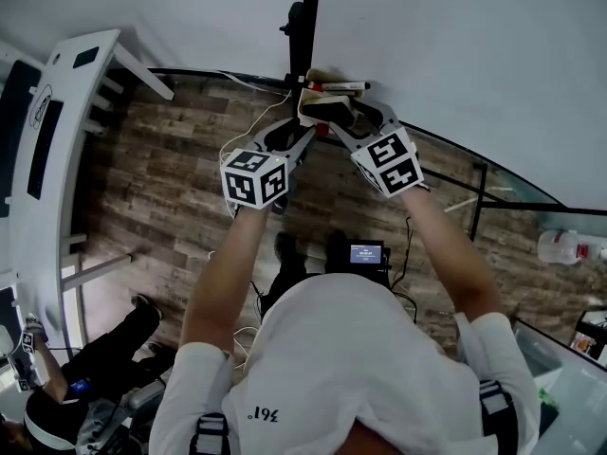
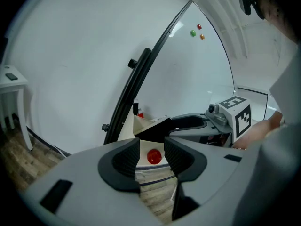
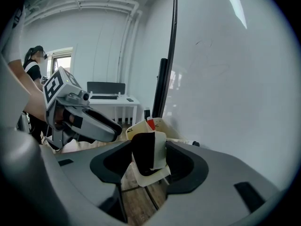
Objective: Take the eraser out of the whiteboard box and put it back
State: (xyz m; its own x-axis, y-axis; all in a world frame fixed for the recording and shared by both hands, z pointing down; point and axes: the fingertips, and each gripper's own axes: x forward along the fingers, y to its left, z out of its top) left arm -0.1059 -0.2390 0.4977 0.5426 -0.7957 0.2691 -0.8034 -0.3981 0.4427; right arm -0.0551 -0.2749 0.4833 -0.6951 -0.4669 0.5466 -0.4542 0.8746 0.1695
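The eraser (image 3: 147, 149), black felt on a white back, stands on edge in the cream whiteboard box (image 3: 151, 177), which hangs on the whiteboard. My right gripper (image 3: 149, 160) is open, one jaw on each side of the eraser, with slim gaps showing. In the head view the eraser (image 1: 328, 111) sits in the box (image 1: 319, 83) between the right gripper's (image 1: 335, 121) jaws. My left gripper (image 1: 305, 136) is just left of the box and open. In its own view the left gripper (image 2: 153, 158) holds nothing; a red round knob (image 2: 154, 157) shows beyond the jaws, below the box (image 2: 139, 126).
A black stand post (image 1: 306, 22) rises along the whiteboard by the box. Markers (image 1: 343, 86) lie in the box. A white desk (image 1: 59, 131) stands at the left, a seated person (image 1: 66, 391) at lower left, a plastic bottle (image 1: 567, 246) at the right. Cables run over the wood floor (image 1: 171, 188).
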